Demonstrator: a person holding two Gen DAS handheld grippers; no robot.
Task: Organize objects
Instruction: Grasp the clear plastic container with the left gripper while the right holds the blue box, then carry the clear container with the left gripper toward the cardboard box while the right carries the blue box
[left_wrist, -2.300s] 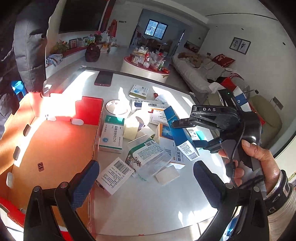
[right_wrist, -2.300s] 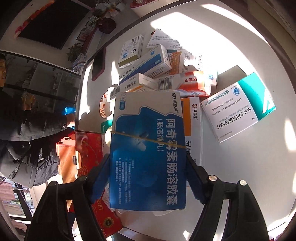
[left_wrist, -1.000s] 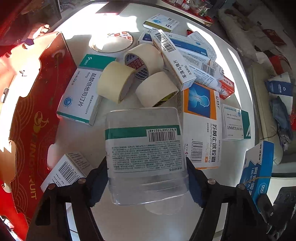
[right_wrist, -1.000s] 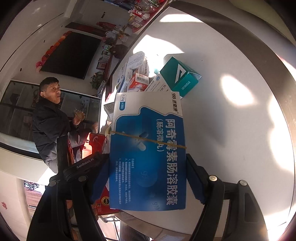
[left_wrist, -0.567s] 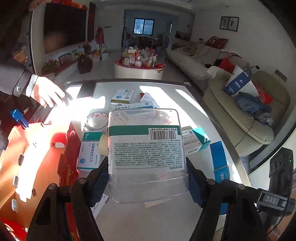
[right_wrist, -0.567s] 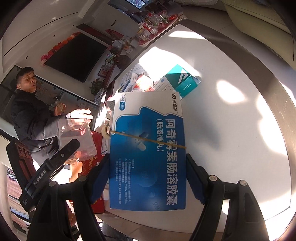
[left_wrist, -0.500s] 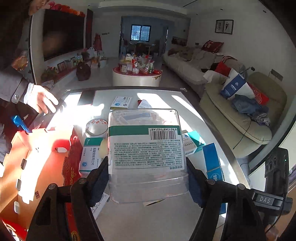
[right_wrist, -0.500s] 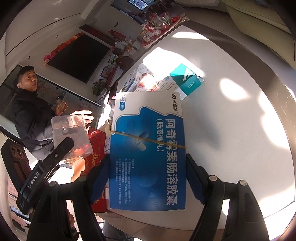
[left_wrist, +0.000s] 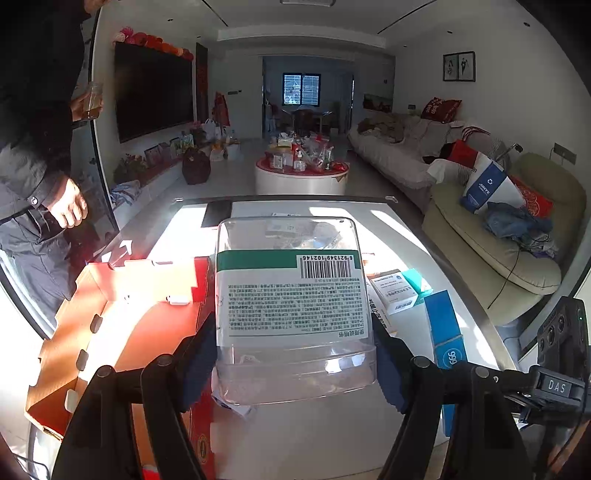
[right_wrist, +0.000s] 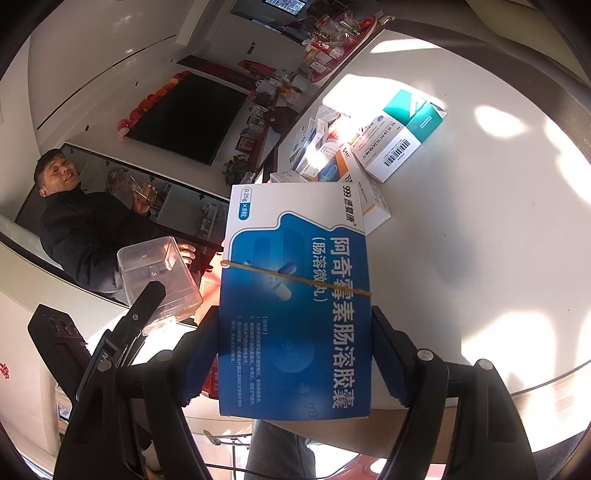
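Note:
My left gripper (left_wrist: 293, 360) is shut on a clear plastic box (left_wrist: 293, 306) with a green-and-white barcode label, held above the white table (left_wrist: 332, 435) beside the open red cardboard box (left_wrist: 122, 328). My right gripper (right_wrist: 295, 360) is shut on a blue medicine box (right_wrist: 295, 295) bound by a rubber band, lifted over the table's near edge. In the right wrist view the clear plastic box (right_wrist: 159, 277) and the left gripper's arm show at the left. In the left wrist view the blue medicine box (left_wrist: 445, 339) shows edge-on at the right.
Several medicine boxes lie piled on the table, among them a white-and-teal box (right_wrist: 402, 136) (left_wrist: 399, 291). A dark phone (left_wrist: 217, 216) lies at the table's far side. A person in a dark jacket (left_wrist: 33, 177) stands at the left holding a glass. A sofa (left_wrist: 498, 236) is on the right.
My left gripper has risen and tilted up with the clear plastic box, from looking down on the pile to looking across the room. The right gripper has shifted a little with the blue box.

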